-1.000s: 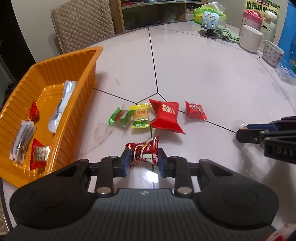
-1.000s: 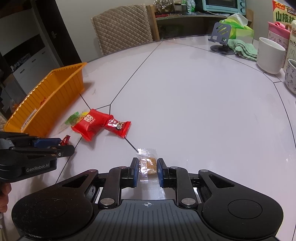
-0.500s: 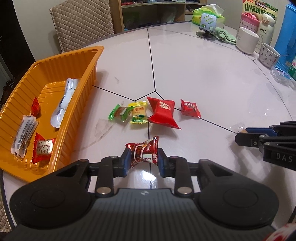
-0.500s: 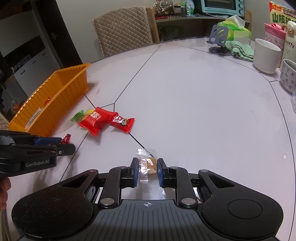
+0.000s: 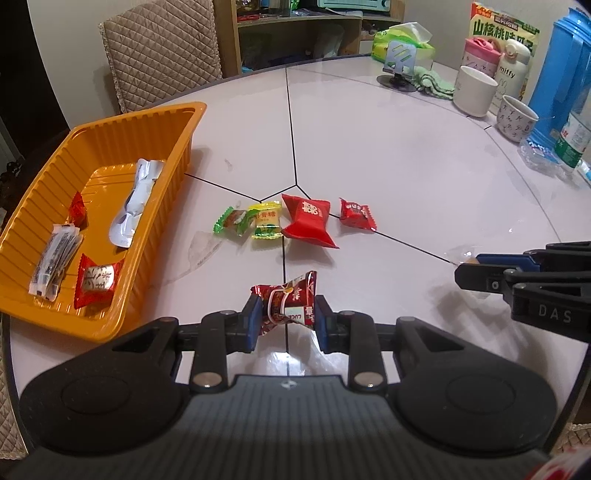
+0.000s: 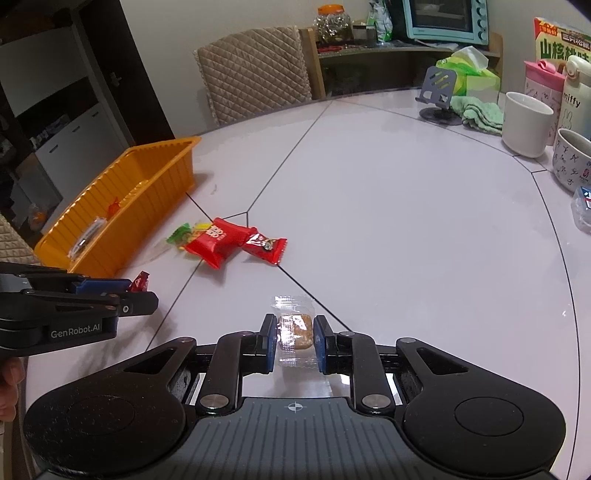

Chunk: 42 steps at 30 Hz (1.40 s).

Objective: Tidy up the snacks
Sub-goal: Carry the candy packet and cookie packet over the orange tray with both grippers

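Left tool (image 5: 284,317): we see it clamped on a dark-red candy (image 5: 287,304) above the counter (image 5: 388,177) | right tool (image 6: 294,341): clamped on a clear-wrapped biscuit (image 6: 293,328) | four snacks loose mid-counter, large red packet (image 5: 308,221) among them | orange tray (image 5: 48,206) to the left, holding five snacks.

left hand-held gripper (image 6: 138,295) side: "GenRobot.AI" in pale letters
right hand-held gripper (image 5: 466,268) side: "DAS", the rest cut off by the frame edge
white bottle (image 5: 512,68), just behind the white mug (image 5: 474,91): "miffy"
green and yellow box (image 5: 502,31), behind the white bottle: large chinese characters, "山核桃" readable
big red packet (image 5: 308,221): white "囍" sign
dark red candy (image 5: 287,302) in the left hand-held gripper: print too small to read
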Available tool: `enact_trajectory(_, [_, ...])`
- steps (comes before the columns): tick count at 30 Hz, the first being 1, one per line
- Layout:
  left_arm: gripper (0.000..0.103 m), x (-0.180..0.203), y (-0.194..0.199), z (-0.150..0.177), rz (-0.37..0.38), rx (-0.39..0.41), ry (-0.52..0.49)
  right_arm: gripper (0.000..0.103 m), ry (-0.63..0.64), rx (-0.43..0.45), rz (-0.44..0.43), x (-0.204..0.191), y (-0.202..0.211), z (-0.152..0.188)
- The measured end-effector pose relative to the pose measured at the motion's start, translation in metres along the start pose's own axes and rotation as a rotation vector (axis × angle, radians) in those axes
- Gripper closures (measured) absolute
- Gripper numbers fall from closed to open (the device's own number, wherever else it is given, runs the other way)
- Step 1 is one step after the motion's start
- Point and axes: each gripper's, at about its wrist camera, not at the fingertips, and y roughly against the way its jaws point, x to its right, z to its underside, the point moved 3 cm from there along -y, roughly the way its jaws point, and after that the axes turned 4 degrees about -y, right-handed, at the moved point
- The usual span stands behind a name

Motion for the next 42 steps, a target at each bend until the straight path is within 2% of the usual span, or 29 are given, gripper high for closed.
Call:
enact_trajectory(12, [0.077, -0.001, 0.040, 0.018, 0.025, 0.031, 0.022, 0.082, 0.021, 0.010, -0.036, -0.019, 0.029, 0.010])
enact_trajectory(19, [0.077, -0.013, 0.068, 0.030, 0.022, 0.044, 0.058, 0.082, 0.052, -0.001, -0.092, -0.045, 0.043, 0.015])
enact_trajectory(31, [0.077, -0.064, 0.103, 0.056, -0.053, 0.039, 0.151, 0.082, 0.125, -0.070, -0.246, -0.117, 0.037, 0.017])
enact_trajectory(42, [0.077, -0.121, 0.117, 0.051, -0.130, 0.066, 0.207, 0.082, 0.213, -0.091, -0.346, -0.182, 0.008, 0.000])
